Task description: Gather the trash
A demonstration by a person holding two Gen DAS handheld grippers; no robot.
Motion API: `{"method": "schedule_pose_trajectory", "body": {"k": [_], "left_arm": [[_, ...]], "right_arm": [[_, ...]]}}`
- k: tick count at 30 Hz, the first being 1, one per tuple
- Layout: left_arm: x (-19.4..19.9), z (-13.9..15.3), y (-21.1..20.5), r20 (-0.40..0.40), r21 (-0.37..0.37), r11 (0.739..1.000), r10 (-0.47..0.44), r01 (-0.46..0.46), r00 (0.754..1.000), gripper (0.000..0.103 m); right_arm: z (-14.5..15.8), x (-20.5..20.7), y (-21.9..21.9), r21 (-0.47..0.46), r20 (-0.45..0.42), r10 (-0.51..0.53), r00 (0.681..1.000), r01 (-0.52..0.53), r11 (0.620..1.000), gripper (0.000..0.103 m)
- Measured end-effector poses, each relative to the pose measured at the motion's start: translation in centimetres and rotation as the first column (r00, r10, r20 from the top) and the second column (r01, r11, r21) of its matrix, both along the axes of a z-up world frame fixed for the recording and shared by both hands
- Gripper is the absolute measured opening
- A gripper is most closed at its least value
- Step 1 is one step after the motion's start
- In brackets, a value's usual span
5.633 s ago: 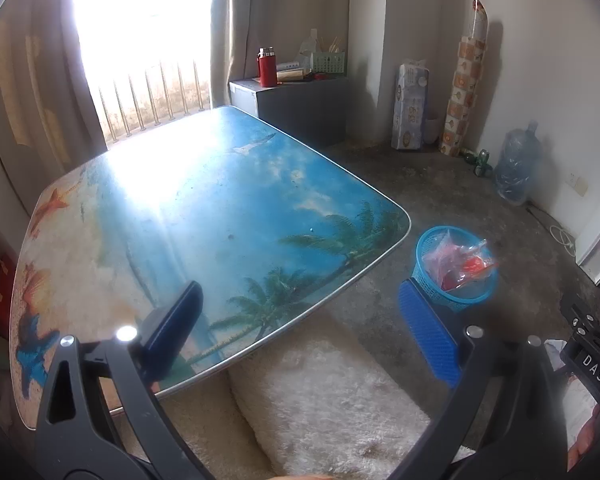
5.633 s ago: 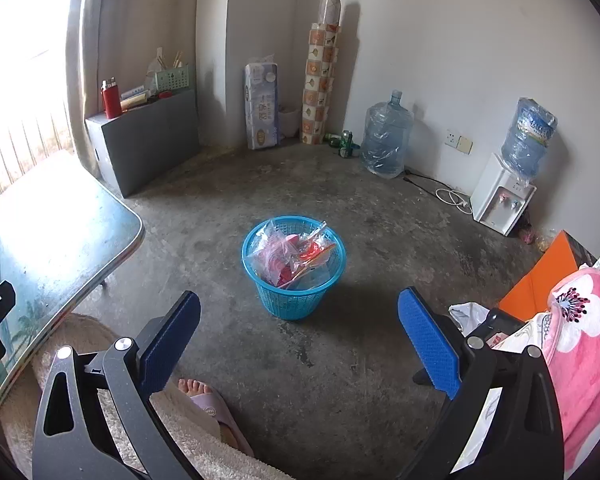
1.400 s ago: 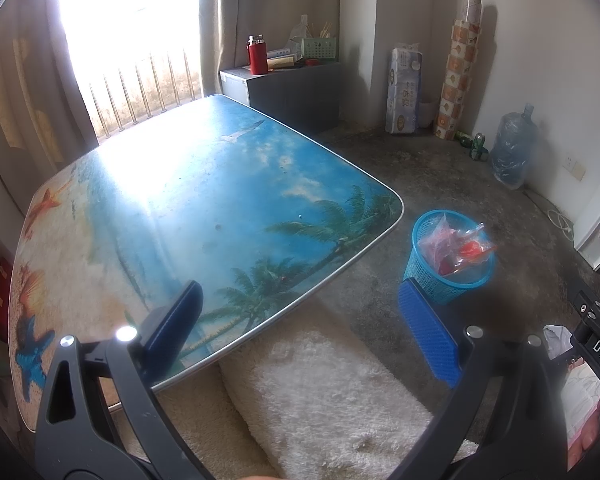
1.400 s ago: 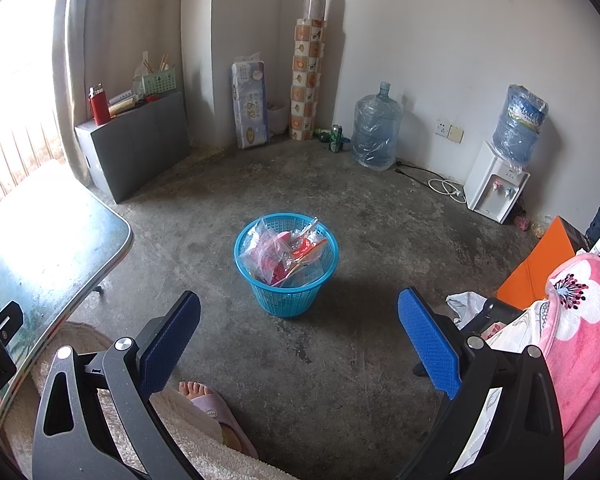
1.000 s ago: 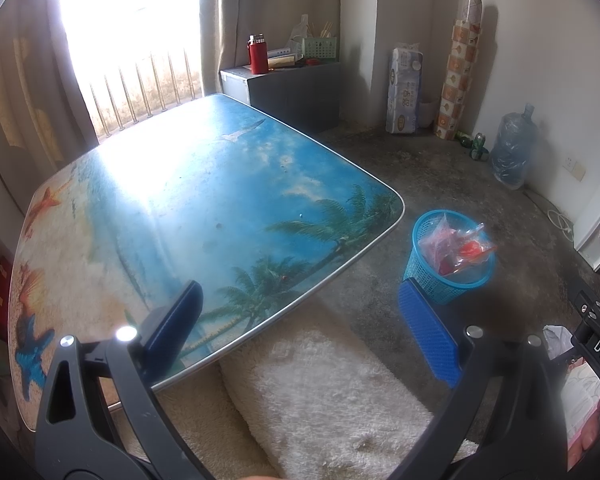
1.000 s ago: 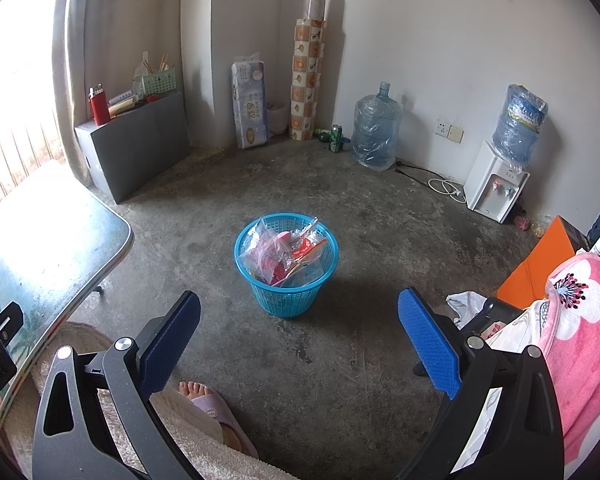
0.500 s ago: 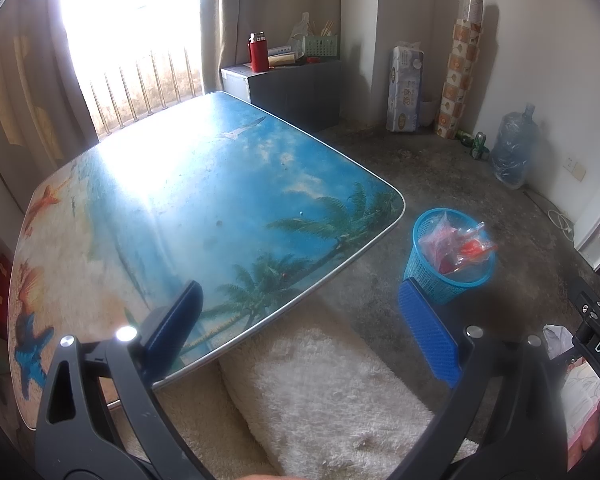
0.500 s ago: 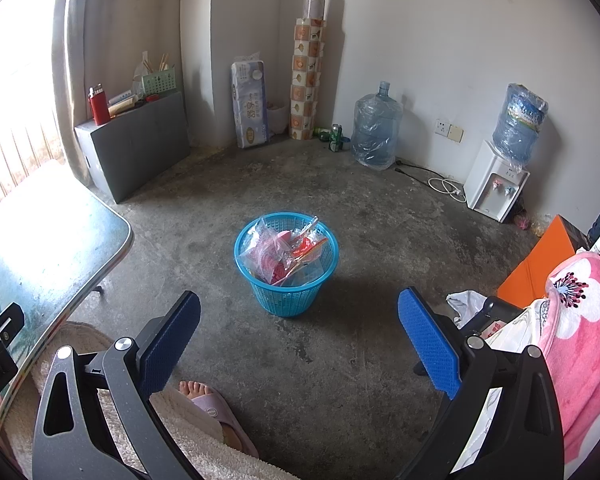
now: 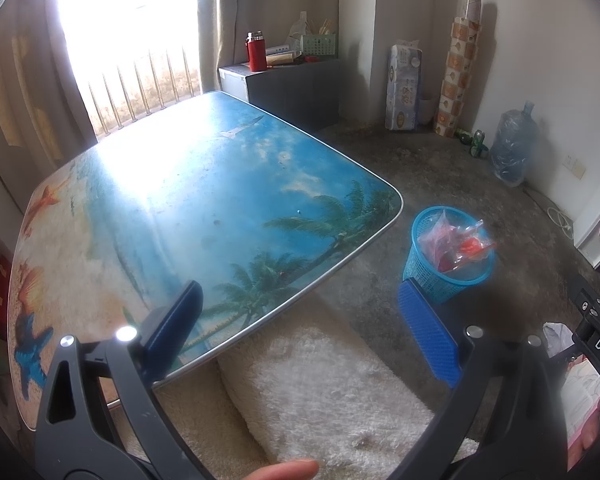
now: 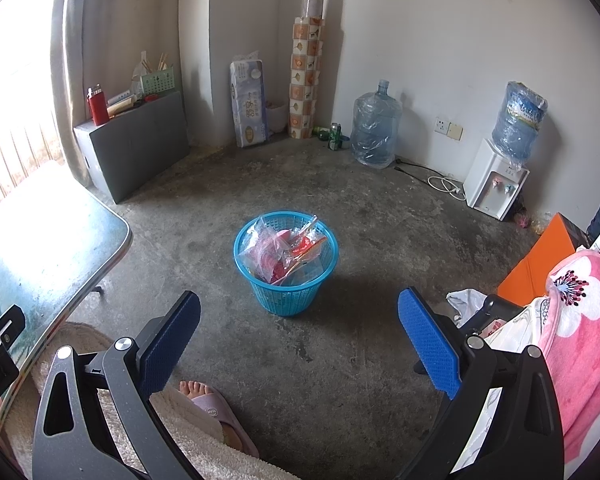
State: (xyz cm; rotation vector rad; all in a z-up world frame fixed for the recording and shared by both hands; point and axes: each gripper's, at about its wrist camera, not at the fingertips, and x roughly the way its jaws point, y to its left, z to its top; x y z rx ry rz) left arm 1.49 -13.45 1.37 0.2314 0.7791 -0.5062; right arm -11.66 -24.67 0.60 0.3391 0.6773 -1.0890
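basket (image 10: 286,300): plastic mesh; table (image 9: 204,184): glossy; floor (image 10: 380,220): rough concrete

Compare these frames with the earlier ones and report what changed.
Both views drifted slightly; nothing was taken or released. The left gripper and right gripper stay open and empty, the blue basket still holds its wrappers on the floor, and the table is unchanged.

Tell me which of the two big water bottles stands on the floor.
The clear water bottle beside the green cans; the other water bottle sits upside down on the white dispenser.
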Motion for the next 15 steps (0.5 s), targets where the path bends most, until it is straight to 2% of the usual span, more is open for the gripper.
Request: {"method": "schedule_pose_trajectory", "body": {"k": [15], "left_arm": [[-0.07, 0.03, -0.03, 0.001, 0.001, 1.0, -0.004, 0.004, 1.0, 0.094]], "right_arm": [[0.01, -0.03, -0.05, -0.005, 0.002, -0.005, 1.0, 0.005, 1.0, 0.096]]}}
